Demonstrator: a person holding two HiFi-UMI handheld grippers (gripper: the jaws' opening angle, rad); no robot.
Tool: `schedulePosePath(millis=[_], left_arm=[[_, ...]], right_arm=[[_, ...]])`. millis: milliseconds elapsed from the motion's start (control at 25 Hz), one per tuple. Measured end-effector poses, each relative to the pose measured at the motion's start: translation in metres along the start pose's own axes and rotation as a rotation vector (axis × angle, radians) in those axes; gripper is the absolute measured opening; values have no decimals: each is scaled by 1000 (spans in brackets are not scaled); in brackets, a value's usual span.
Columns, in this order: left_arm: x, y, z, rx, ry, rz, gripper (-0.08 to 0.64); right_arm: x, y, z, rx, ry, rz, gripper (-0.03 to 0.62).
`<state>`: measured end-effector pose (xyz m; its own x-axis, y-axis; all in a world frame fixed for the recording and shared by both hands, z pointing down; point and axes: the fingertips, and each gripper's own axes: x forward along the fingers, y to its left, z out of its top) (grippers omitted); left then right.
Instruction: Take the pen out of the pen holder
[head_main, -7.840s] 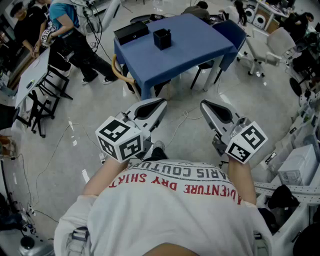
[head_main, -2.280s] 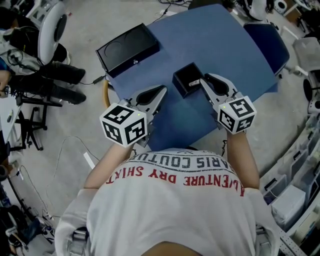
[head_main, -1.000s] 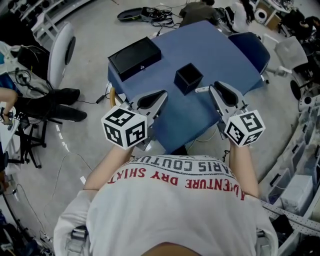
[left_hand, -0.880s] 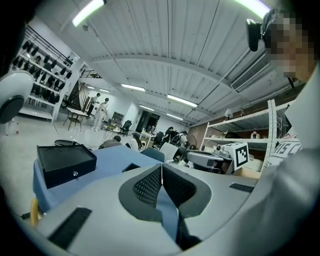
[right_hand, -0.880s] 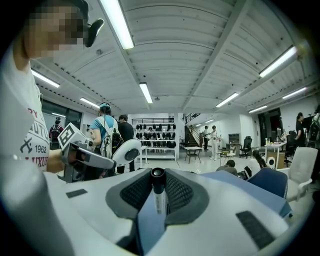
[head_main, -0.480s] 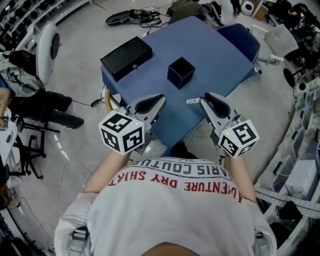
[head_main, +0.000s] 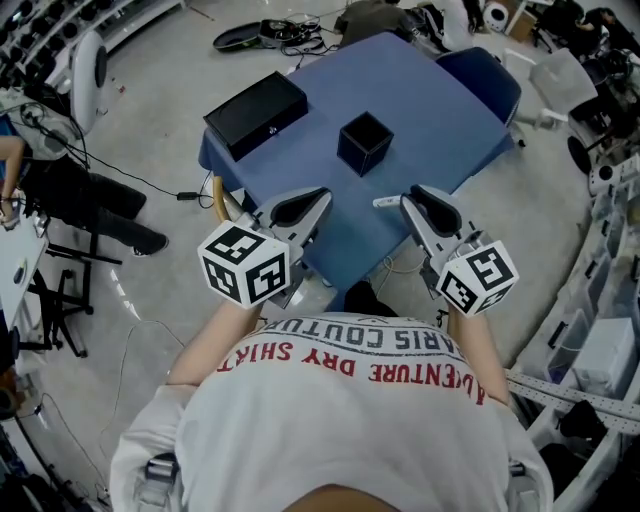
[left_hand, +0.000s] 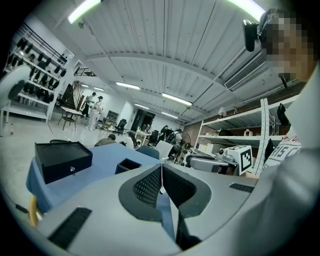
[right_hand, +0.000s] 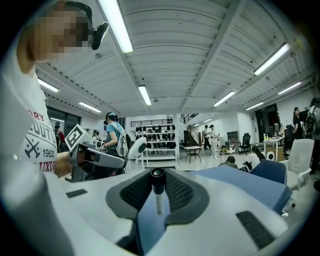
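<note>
Grey left tool (left_hand: 161, 170) first: its jaws are pressed together with nothing between them, and it hangs by the near corner of the blue surface (head_main: 430, 110). Beside it, my right tool (head_main: 409, 200) is clamped on the pen (right_hand: 158, 197), which sits between the meshed pads with its dark end showing at the jaw tips. From the head view I see a pale end of the pen poking out at the tool's tip, above the near edge of the surface. Further on, the black pen holder (head_main: 364, 142) stands near the middle of the surface, well apart from the pen. A black box (head_main: 255, 101) lies beyond it at the far left edge.
</note>
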<state>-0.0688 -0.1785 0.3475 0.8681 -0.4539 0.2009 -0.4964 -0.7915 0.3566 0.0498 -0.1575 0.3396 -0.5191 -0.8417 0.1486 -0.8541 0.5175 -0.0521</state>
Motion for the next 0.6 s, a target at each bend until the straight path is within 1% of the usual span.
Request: schedulePosePath(millis=[600], left_arm=[[4, 6, 0, -4, -1, -4, 29]], right_arm=[[4, -10, 0, -14, 9, -30, 91]])
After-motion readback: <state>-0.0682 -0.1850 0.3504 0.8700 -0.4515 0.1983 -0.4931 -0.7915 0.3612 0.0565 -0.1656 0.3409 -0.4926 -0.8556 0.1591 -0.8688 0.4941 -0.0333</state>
